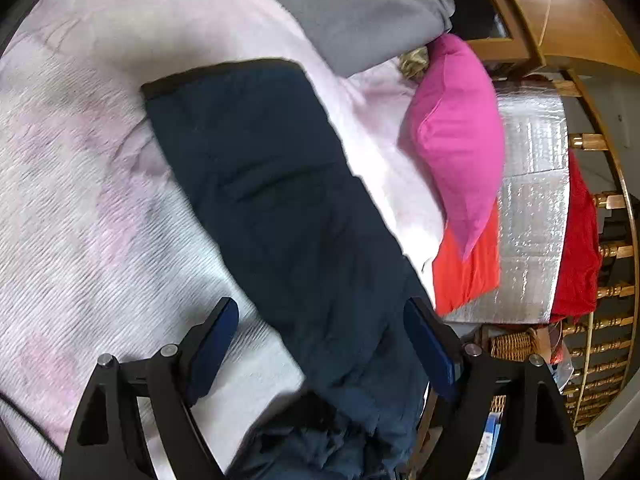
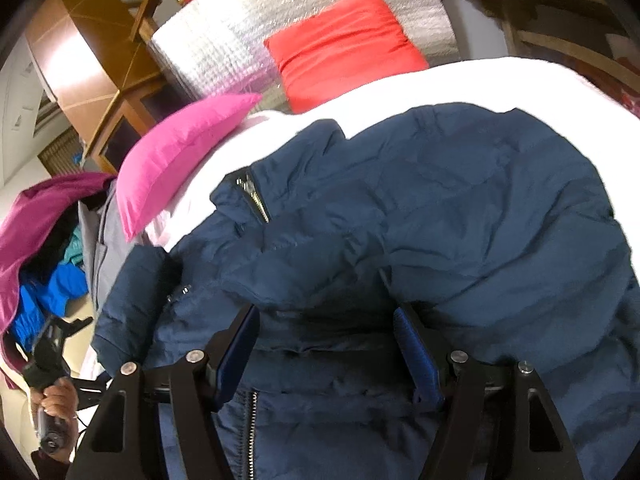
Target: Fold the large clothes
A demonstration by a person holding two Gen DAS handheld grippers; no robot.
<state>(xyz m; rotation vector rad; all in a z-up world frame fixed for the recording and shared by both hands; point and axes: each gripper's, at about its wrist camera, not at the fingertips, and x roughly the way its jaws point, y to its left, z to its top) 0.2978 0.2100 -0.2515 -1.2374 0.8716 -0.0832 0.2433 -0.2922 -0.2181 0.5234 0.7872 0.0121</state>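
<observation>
A dark navy puffer jacket lies on a pale pink-white bedspread (image 1: 80, 200). In the left wrist view one long sleeve (image 1: 260, 184) stretches away from me across the bed. My left gripper (image 1: 320, 320) is open above the sleeve's near end, holding nothing. In the right wrist view the jacket's body (image 2: 440, 220) with its zipper (image 2: 256, 200) fills the frame. My right gripper (image 2: 326, 328) is open, its fingers on either side of a puffy fold of the jacket, not closed on it.
A magenta pillow (image 1: 456, 136) and a red pillow (image 1: 468, 268) lie at the bed's head by a silver foil panel (image 1: 528, 200). A grey folded garment (image 1: 360, 8) lies at the far side. More clothes are piled (image 2: 44, 272) beyond the bed.
</observation>
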